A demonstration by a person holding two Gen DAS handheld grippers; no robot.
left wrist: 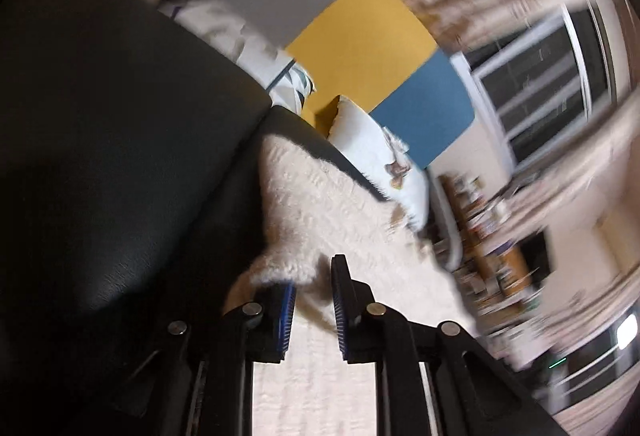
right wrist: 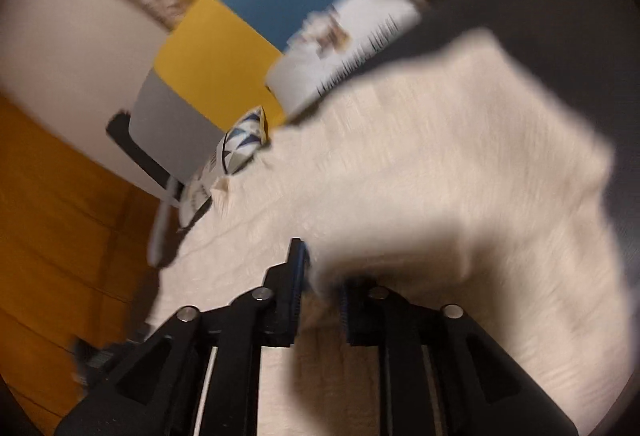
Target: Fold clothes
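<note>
The left gripper (left wrist: pixel 314 290) has a soft cream fuzzy cloth (left wrist: pixel 340 204) between its two black fingers. A fluffy corner of the cloth lies over the tip of the left finger (left wrist: pixel 280 312). The fingers have blue pads. There is a gap between the pads, and the cloth hangs in that gap. It is hard to tell if the pads are pinching the cloth or only sitting beside it.

Ahead of the left gripper, the cloth spreads out and away. To the left of the gripper is a big dark leather seat (left wrist: pixel 100 156). Past the cloth, a white pillow (left wrist: pixel 380 156) leans up. Behind the pillow is a wall panel (left wrist: pixel 360 40) with grey, yellow and blue blocks. Far to the right there is a dark window (left wrist: pixel 536 84). That side is very blurry.

The right gripper (right wrist: pixel 322 280) is clenched on the same cream fuzzy cloth (right wrist: pixel 440 164). A thick fold of cloth comes over the right finger and goes down between the pads. The left finger (right wrist: pixel 294 276) shows its blue pad right against the cloth. The cloth fills most of the view ahead and to the right of this gripper.

Ahead and to the left of the right gripper is a small pillow with blue triangles (right wrist: pixel 240 144). Far to its left is an orange wooden floor (right wrist: pixel 60 216). The picture is smeared.
</note>
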